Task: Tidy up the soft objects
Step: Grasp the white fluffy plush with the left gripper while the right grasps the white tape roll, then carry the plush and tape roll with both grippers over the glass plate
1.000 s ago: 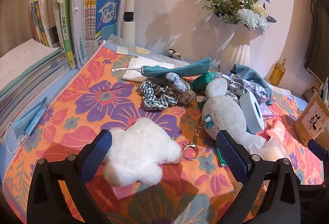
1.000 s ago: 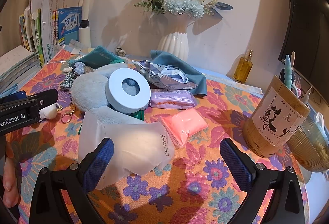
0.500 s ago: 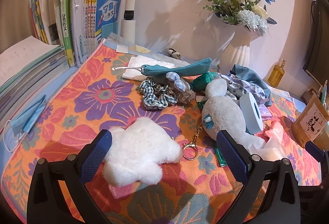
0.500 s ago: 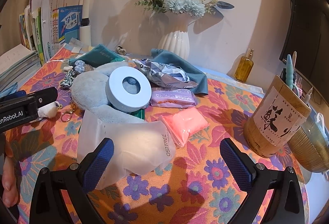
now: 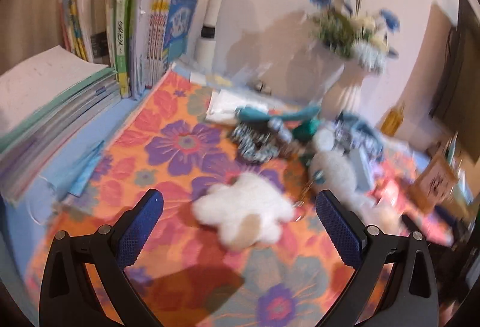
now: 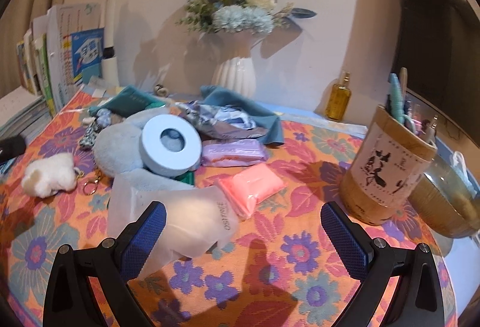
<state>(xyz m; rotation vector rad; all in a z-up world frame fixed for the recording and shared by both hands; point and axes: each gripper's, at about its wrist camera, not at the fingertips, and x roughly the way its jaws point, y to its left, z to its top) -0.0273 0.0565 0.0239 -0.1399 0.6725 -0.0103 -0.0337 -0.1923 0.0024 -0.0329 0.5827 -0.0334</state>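
A white fluffy plush keychain [image 5: 244,211] lies on the floral tablecloth [image 5: 180,147], just ahead of my open, empty left gripper [image 5: 238,222]; it also shows in the right wrist view [image 6: 49,175]. A grey-blue plush toy [image 6: 117,145] lies mid-table with a light blue tape roll [image 6: 170,144] on it. A checked scrunchie [image 5: 255,144] and a teal cloth [image 6: 240,108] lie behind. My right gripper [image 6: 243,232] is open and empty above a frosted white pouch [image 6: 174,222], near a pink packet [image 6: 250,187]. The left wrist view is motion-blurred.
Books [image 5: 126,36] stand and lie stacked at the left. A white vase of flowers [image 6: 235,73] stands at the back wall, with an amber bottle [image 6: 339,99] to its right. A bamboo pen holder [image 6: 387,171] and a glass bowl [image 6: 447,207] stand at the right. A purple packet [image 6: 232,151] lies mid-table.
The left gripper has pulled back and swung left, so the white plush now sits farther ahead and to the right. The right gripper has risen and drawn back slightly. Both stay open.
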